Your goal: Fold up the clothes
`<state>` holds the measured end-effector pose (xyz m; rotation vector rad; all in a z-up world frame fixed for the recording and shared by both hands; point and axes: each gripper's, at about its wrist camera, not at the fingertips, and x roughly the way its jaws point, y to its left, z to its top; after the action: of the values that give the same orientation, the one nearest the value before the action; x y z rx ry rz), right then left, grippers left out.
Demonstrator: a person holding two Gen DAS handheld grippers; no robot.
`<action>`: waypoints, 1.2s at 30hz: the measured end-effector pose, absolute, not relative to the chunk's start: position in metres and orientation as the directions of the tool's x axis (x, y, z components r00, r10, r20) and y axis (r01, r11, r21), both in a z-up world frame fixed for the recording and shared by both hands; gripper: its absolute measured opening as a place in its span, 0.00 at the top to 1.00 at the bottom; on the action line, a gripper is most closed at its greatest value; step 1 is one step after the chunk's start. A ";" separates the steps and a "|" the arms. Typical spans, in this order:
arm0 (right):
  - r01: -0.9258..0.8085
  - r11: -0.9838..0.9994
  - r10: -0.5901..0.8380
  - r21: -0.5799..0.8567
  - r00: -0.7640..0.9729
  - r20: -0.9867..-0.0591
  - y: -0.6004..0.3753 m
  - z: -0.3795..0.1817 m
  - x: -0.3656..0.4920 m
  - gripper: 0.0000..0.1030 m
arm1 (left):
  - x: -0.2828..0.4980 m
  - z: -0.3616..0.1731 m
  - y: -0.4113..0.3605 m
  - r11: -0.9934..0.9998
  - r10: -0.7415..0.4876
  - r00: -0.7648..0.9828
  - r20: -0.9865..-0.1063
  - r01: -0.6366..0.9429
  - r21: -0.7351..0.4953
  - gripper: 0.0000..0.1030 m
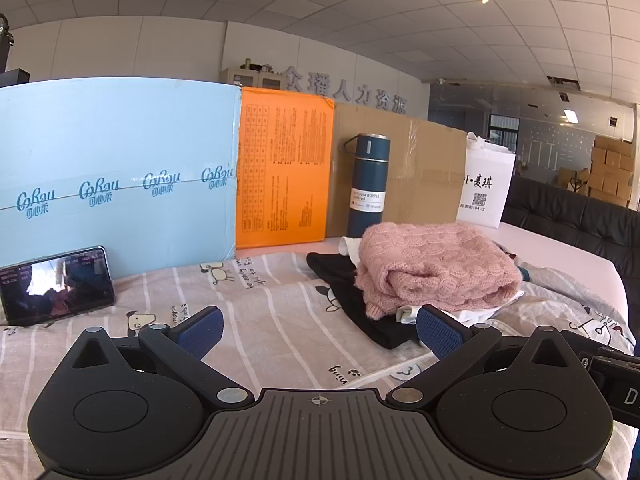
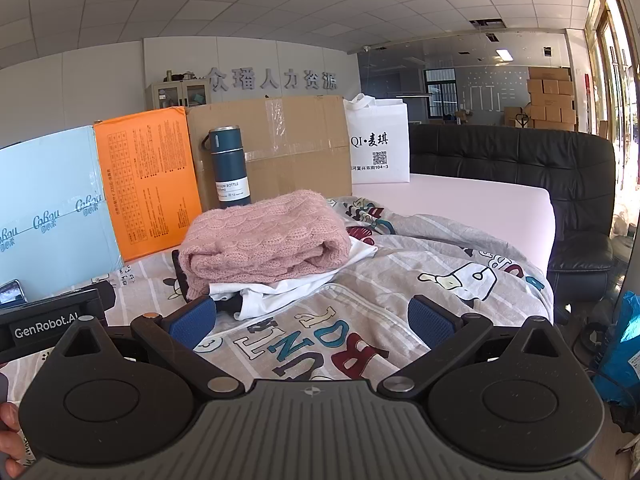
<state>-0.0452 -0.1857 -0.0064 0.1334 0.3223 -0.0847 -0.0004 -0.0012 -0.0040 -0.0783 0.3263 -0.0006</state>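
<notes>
A folded pink knit sweater (image 1: 432, 264) (image 2: 260, 240) tops a small pile on the bed, over a white garment (image 2: 288, 292) and a black one (image 1: 352, 300). A grey printed garment (image 2: 320, 344) with large letters and cartoon dogs lies spread to the right of the pile. My left gripper (image 1: 320, 330) stands open low over the striped sheet (image 1: 260, 312), just in front of the pile. My right gripper (image 2: 314, 320) is open too, hovering above the grey printed garment with nothing between its fingers.
Along the back stand a light blue box (image 1: 116, 168), an orange box (image 1: 284, 172), a cardboard box (image 2: 280, 144), a dark blue vacuum bottle (image 1: 368, 184) and a white bag (image 2: 380, 144). A phone (image 1: 56, 284) leans at left. A black sofa (image 2: 560, 184) borders the right.
</notes>
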 end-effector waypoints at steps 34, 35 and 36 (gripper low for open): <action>0.026 0.961 0.095 0.274 0.902 -0.421 -0.184 -0.019 -0.014 0.00 | 0.015 -0.003 0.008 0.996 0.010 0.894 -0.448 -0.049 -0.076 0.00; 0.029 0.961 0.094 0.277 0.902 -0.421 -0.183 -0.019 -0.014 0.00 | 0.014 -0.001 0.009 0.996 0.004 0.893 -0.449 -0.043 -0.076 0.00; 0.031 0.959 0.093 0.280 0.904 -0.418 -0.183 -0.018 -0.014 0.00 | 0.014 0.001 0.010 0.996 0.003 0.895 -0.446 -0.040 -0.075 0.00</action>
<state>-0.0137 -0.1825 -0.0184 0.2862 0.4429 0.0327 0.0137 0.0100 0.0011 -0.0829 0.4615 0.0222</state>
